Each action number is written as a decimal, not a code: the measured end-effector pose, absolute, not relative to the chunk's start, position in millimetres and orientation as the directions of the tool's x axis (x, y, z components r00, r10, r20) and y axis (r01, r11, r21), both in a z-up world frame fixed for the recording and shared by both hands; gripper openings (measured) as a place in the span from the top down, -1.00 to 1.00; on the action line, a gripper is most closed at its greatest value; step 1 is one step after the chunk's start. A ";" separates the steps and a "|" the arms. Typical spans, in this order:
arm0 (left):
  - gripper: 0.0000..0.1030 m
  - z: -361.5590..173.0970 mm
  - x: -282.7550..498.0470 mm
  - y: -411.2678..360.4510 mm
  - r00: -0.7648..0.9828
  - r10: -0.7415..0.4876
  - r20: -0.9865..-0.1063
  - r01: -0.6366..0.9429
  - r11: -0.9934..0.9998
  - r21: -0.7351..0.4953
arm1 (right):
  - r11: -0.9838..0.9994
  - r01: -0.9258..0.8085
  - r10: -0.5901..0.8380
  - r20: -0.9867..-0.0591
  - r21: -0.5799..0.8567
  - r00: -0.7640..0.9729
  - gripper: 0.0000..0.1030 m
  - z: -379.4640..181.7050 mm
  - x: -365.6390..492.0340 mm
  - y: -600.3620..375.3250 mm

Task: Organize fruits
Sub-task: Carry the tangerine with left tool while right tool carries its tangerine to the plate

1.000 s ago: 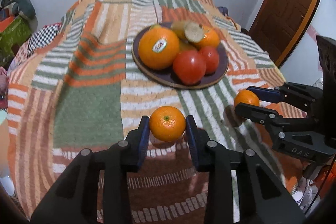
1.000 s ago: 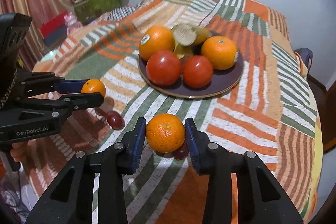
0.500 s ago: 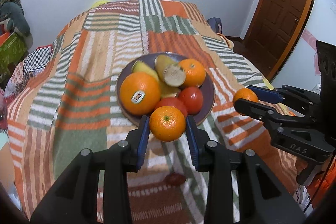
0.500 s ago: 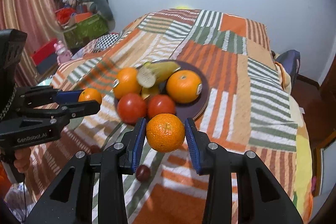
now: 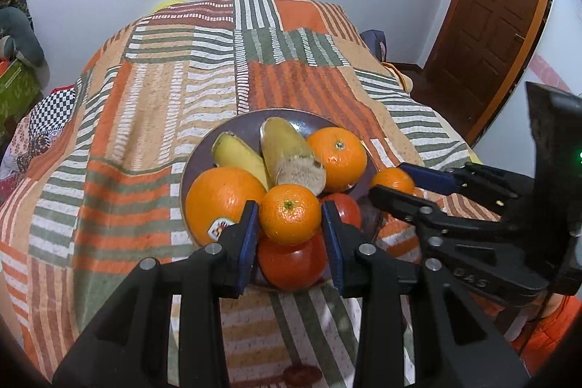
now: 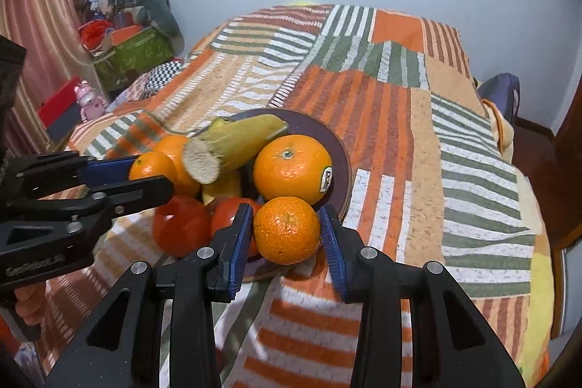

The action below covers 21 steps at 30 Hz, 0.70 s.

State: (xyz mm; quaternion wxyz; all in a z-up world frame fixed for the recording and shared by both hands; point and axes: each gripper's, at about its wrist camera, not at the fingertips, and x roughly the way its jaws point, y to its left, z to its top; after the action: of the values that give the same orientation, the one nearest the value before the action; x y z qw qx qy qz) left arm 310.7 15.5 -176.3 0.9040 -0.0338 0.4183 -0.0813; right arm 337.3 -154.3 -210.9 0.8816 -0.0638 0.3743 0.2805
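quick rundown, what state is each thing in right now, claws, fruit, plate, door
left claw: shut on a small mandarin, held above the plate
right claw: shut on another mandarin, at the plate's near rim
plate: on the bedspread, piled with fruit
banana: cut end showing, resting on other fruit
large orange: on the plate, sticker on
door: closed
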 end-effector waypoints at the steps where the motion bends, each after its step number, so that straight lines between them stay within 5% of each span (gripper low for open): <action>1: 0.33 -177.3 312.8 15.0 0.639 -0.167 -0.751 0.116 0.986 -0.121 | 0.837 -0.538 0.442 -0.700 0.098 0.560 0.32 -213.8 341.0 -153.2; 9: 0.32 -180.8 318.3 10.3 0.655 -0.119 -0.746 0.129 0.991 -0.045 | 0.844 -0.525 0.431 -0.721 0.110 0.542 0.32 -226.2 351.1 -152.8; 17: -0.04 -180.2 317.6 5.3 0.651 -0.106 -0.752 0.121 0.992 -0.035 | 0.841 -0.531 0.422 -0.734 0.099 0.533 0.29 -223.8 352.6 -152.3; 21: -0.06 -173.8 311.3 8.7 0.656 -0.108 -0.747 0.105 0.993 -0.051 | 0.840 -0.537 0.416 -0.724 0.074 0.551 0.11 -216.7 346.2 -152.1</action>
State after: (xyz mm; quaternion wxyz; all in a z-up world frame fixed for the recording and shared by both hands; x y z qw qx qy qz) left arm 311.3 8.7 -173.8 0.9099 -0.0014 0.4107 -0.0585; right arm 346.2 -152.1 -216.7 0.8771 -0.0780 0.3885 0.2715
